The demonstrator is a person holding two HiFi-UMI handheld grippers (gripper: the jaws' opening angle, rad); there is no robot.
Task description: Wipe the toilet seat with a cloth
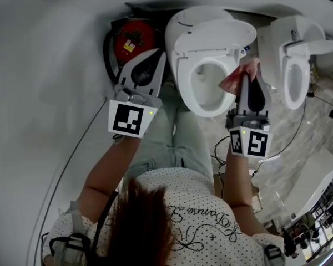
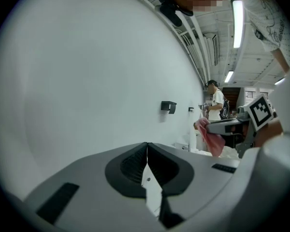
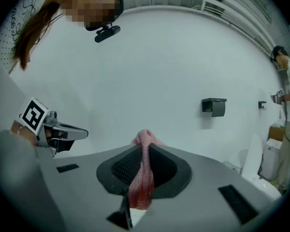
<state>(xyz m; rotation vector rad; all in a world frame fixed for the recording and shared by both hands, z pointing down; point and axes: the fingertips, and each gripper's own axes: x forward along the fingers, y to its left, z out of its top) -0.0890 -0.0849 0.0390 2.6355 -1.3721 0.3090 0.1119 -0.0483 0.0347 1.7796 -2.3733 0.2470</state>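
White wall fills most of the head view, and against it stands the toilet w/ its lid tipped up. So the toilet seat lies bare as an oval ring around the bowl, and its long axis runs from the lid side toward the person. A second toilet stands just beside it at the right, also w/ lid up. Next in size, the left gripper hangs beside the left edge of the bowl, apart from it; in the left gripper view its tongs are pressed together w/ nothing between, so it looks idle. The right gripper is over the right side of the seat ring, tongs clamped on a pink cloth. The right gripper view shows the fabric pinched between both pads, w/ a bunch sticking out past the tips. The seat is thus under and to the left of the cloth, and the right hand is clearly the nearer one. I judge the wipe should go w/ this hand, down onto the ring and then along the oval. Whether the cloth already touches the seat I cannot tell. Around: a red round object w/ a label sits left of the toilet, beyond the left gripper, and thin cables lie near the bowl's foot. Nothing seems to block the path; only the raised lid is close behind the cloth.
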